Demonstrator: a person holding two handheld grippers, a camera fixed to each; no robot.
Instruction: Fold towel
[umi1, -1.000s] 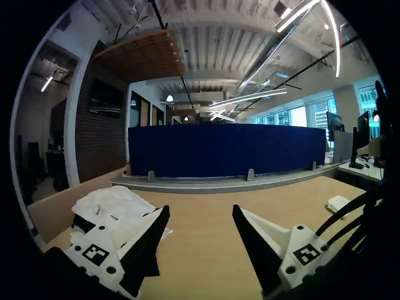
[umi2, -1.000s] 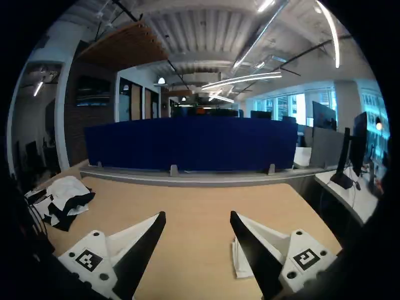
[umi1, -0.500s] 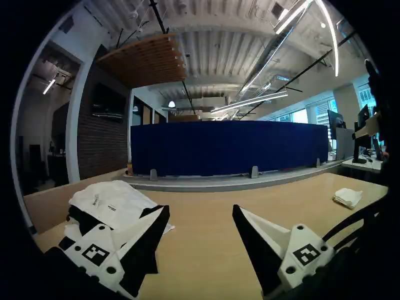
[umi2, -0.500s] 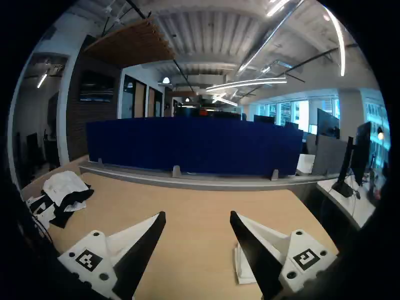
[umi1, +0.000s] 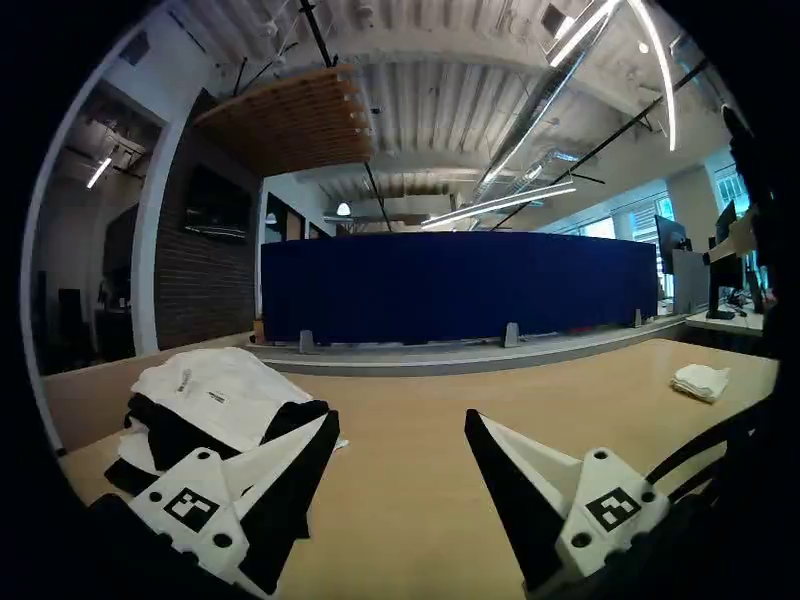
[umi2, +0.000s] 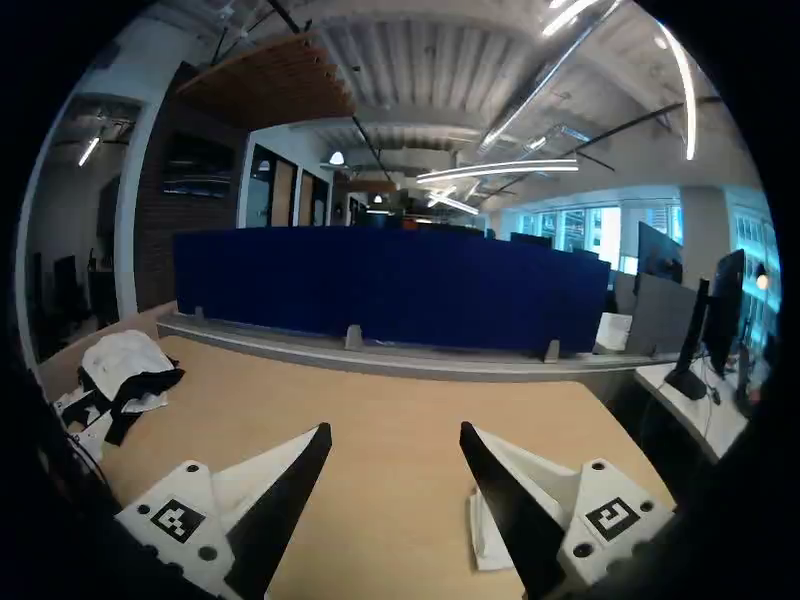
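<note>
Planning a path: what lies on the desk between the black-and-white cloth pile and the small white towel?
Just bare desk, in the left gripper view, between cloth pile and towel.

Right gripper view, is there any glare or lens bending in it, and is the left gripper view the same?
Right gripper view: the ceiling light strip is blown out white, and the blue divider bows from fisheye distortion. Left gripper view: the same glare on the strip and the same bowing in the divider; both views look sharp.
</note>
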